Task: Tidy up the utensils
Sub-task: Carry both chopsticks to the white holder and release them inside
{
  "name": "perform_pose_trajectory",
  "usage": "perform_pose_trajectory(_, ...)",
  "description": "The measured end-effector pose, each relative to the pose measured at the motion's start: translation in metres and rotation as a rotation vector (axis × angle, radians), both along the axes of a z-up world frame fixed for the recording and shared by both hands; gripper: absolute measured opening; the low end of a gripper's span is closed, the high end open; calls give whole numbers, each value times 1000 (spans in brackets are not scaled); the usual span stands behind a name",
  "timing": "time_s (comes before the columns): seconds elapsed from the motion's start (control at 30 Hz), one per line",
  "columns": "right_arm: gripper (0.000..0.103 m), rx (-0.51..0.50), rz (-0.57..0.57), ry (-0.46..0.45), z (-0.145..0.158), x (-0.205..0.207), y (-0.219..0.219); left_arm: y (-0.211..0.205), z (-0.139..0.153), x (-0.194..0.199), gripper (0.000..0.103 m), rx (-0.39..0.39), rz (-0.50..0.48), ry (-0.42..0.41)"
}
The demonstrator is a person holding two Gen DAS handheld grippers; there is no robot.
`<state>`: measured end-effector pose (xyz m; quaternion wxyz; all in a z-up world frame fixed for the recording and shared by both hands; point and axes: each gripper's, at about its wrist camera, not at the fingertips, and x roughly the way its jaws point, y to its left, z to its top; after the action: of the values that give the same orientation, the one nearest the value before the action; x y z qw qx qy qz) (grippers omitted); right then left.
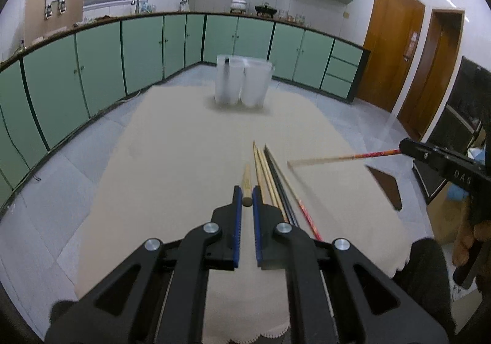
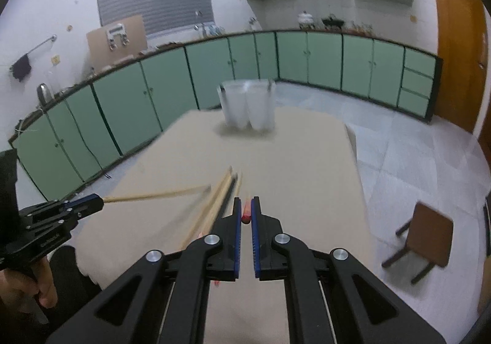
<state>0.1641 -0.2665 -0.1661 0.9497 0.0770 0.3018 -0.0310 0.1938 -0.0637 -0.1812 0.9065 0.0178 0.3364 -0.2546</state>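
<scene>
Two grippers clamped: left gripper (image 1: 247,202) pinches a plain wooden chopstick (image 1: 246,181), right gripper (image 2: 246,209) a red-ended chopstick (image 2: 246,215), tip hidden. Loose chopsticks (image 1: 270,178) lie on tablecloth (image 1: 172,154), blurred. Far: translucent holder (image 1: 242,83), contents unclear.

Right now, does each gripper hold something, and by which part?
Left gripper: plain wooden chopstick, by its thick end. Right gripper: red-handled chopstick, by its red end.

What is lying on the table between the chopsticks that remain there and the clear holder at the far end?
Nothing: in both wrist views, only bare beige tablecloth stretches from the loose chopsticks to the clear plastic utensil holder.
</scene>
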Motion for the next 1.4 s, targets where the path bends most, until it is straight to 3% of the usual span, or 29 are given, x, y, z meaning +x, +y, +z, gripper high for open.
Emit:
perform_pose_trajectory(0.17,6,-23,46,-2,35,23,-5,-3,31,19,6,8,-11,-39)
perform_pose_trajectory(0.6,6,-34,125,128,58,89,-15,-11,63,80,6,29,-93,91)
perform_pose_trajectory(1.1,6,-32,139,169,96,121,-29,-25,116,119,6,46,-122,61)
perform_pose_trajectory(1.4,6,-65,120,125,157,157,-41,-45,167,150,6,19,-134,-8)
